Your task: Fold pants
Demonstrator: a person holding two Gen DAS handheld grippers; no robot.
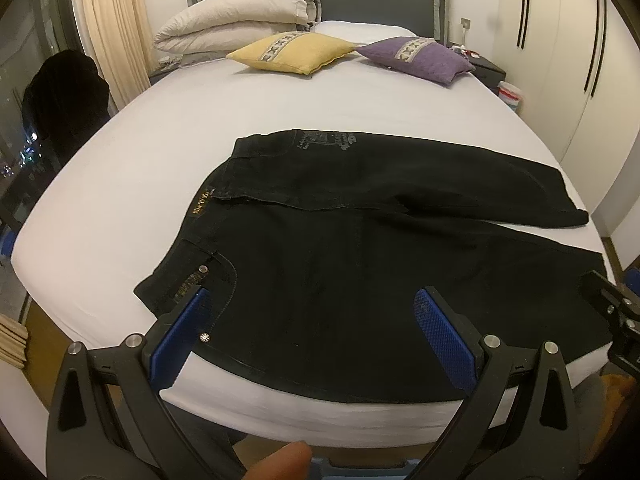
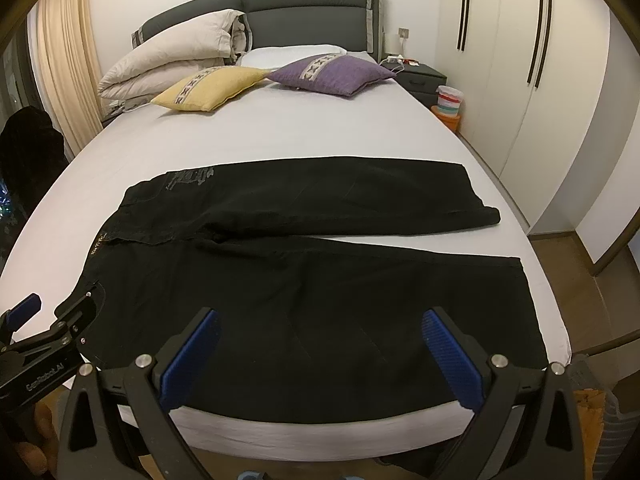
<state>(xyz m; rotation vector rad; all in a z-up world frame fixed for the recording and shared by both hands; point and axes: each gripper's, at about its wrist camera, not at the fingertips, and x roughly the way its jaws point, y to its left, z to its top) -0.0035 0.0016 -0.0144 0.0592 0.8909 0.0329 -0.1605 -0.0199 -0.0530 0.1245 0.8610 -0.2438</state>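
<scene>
Both your tongs, left [image 1: 312,332] and right [image 2: 320,352], gape wide, empty, with the pants [image 2: 304,280] flat on the bed [image 2: 248,140] right ahead. Grab one layer only and the fold could skew.

Bare sheet [image 2: 280,136] lies between pants [image 2: 304,280] and cushions [image 2: 208,88].

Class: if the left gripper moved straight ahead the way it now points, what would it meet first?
Most likely the black pants spread on the bed; the open left gripper already hovers over their near edge, though height is unclear.
</scene>
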